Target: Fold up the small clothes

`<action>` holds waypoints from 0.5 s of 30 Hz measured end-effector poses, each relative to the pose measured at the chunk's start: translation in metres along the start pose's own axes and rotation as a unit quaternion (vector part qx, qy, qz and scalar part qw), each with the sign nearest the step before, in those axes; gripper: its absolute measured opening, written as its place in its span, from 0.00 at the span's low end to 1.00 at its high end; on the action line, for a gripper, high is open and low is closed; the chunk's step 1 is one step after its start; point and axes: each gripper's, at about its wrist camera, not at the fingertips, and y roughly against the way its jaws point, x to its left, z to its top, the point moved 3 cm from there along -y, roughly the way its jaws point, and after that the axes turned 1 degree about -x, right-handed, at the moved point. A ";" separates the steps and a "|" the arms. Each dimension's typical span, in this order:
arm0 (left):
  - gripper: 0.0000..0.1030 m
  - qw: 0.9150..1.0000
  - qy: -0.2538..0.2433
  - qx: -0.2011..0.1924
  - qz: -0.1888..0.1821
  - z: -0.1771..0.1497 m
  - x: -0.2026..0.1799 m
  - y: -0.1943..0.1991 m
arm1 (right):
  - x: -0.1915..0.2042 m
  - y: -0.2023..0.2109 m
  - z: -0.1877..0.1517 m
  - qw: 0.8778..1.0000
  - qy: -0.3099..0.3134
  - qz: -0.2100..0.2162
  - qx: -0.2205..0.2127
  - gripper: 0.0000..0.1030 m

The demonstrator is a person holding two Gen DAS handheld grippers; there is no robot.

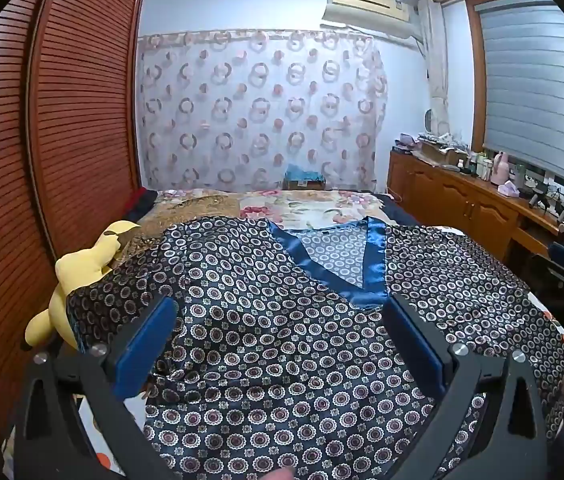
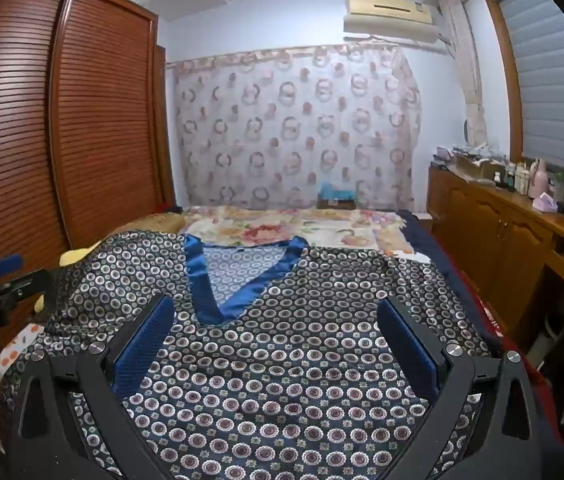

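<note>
Patterned shirt point(image 1: 282, 340) flat on bed, under both spread grippers: left gripper point(image 1: 278, 312) & right gripper point(image 2: 276, 312).

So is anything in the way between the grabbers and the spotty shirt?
Nothing visible. The left gripper and right gripper both sit open right over the patterned shirt, with only fabric between their fingers. The yellow plush toy lies off at the shirt's left edge.

The garment point(image 1: 282, 340) lies spread on the bed point(image 1: 314, 208), with the plush toy point(image 1: 82, 272) at its left edge. The wardrobe point(image 1: 62, 120) stands left of the bed, the cabinet point(image 1: 462, 200) right, the curtain point(image 1: 258, 108) behind.
</note>
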 end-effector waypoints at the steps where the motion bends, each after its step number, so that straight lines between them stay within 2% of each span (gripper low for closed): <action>1: 1.00 1.000 -0.002 -0.001 0.000 0.001 -0.001 0.000 | 0.000 0.000 0.000 1.000 -0.001 0.000 0.000 1.00; 3: 1.00 1.000 -0.005 -0.001 0.000 0.002 -0.003 -0.001 | 0.001 0.001 0.000 1.000 -0.003 0.000 -0.001 1.00; 4: 1.00 1.000 0.000 -0.014 -0.003 -0.001 -0.002 0.008 | 0.000 0.000 0.000 1.000 -0.008 0.004 0.001 1.00; 15: 1.00 1.000 -0.007 -0.012 -0.005 -0.001 -0.003 0.008 | -0.001 -0.002 0.001 1.000 -0.008 0.004 0.004 1.00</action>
